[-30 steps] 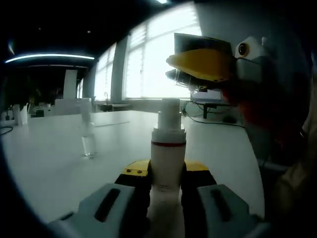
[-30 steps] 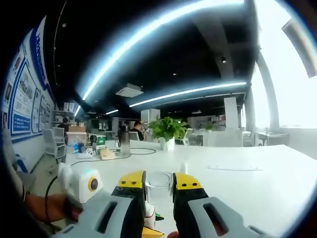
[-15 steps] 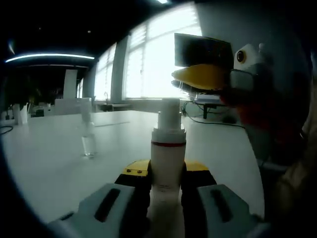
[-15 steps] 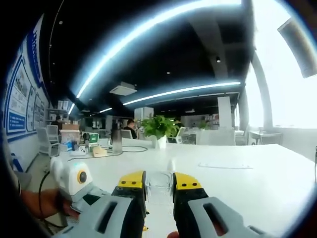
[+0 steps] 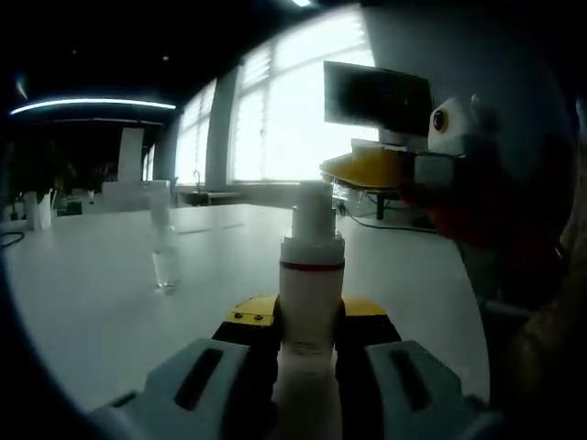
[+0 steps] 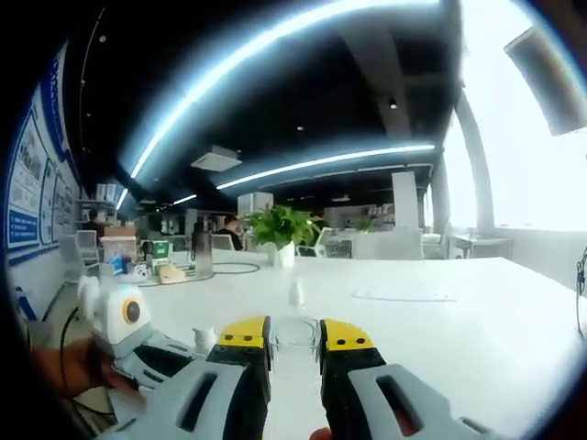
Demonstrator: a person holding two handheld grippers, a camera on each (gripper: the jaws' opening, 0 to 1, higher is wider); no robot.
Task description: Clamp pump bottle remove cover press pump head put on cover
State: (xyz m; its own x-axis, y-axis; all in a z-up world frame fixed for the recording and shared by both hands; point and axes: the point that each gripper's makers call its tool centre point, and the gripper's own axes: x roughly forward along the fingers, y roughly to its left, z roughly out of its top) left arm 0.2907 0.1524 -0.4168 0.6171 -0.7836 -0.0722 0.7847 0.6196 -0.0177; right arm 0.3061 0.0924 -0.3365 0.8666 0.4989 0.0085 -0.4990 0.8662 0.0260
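The left tongs (image 5: 307, 335) clench the bottle (image 5: 310, 293) at lower centre, pump head bare. The right tongs (image 6: 293, 341) grip the clear cover (image 6: 294, 337) at lower centre. A tilted cover could catch on the pump head and tip the bottle onto the tabletop (image 5: 92, 302).

The pump bottle (image 5: 310, 293) stands upright on the table (image 5: 92, 302), pinched between the left gripper (image 5: 308, 344)'s 2 jaws. A small clear bottle (image 5: 161, 240) sits further back to its left. The right gripper (image 5: 385, 167) hangs up to the right, cover (image 6: 293, 344) between its jaws. Plant (image 6: 278, 229) way behind.
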